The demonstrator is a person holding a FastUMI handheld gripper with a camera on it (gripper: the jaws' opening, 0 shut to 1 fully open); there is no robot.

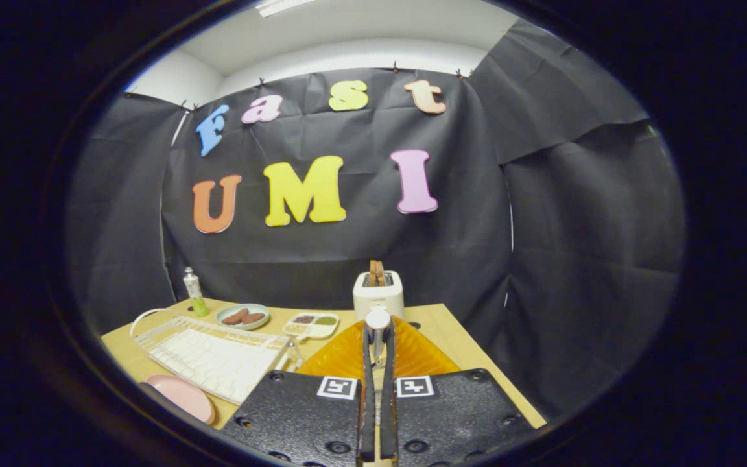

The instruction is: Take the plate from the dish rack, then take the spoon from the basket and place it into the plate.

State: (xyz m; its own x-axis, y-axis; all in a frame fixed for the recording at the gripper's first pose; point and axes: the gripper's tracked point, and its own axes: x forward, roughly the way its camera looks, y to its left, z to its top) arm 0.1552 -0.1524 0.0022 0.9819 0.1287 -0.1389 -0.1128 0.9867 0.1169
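The tongs (378, 363) are clamped on the spoon (378, 327) — both fingers (367, 389) press its handle from either side, with almost no gap between them. The spoon stands nearly upright between the fingertips, its pale rounded end poking up just above them. Directly behind and under the spoon lies 1 amber ribbed plate (412, 353), on the desk (458, 344) just ahead of the fingers, near the desk's right edge; the spoon hangs over it, and whether it touches the plate cannot be told.

To the left of the fingers sits 1 white dish rack (214, 353), spread flat toward the desk's left edge, and 1 pink plate (182, 395) lies at the near-left corner beside it. Beyond the rack, toward the far edge, are 1 pale-green dish (242, 316) holding 2 brownish pieces, 1 small divided tray (313, 324) with dark and green fillings, and 1 slim bottle (194, 292) with green liquid at the far-left corner. 1 white toaster (379, 290) stands at the far edge — straight beyond the spoon, with toast sticking up from its slot.
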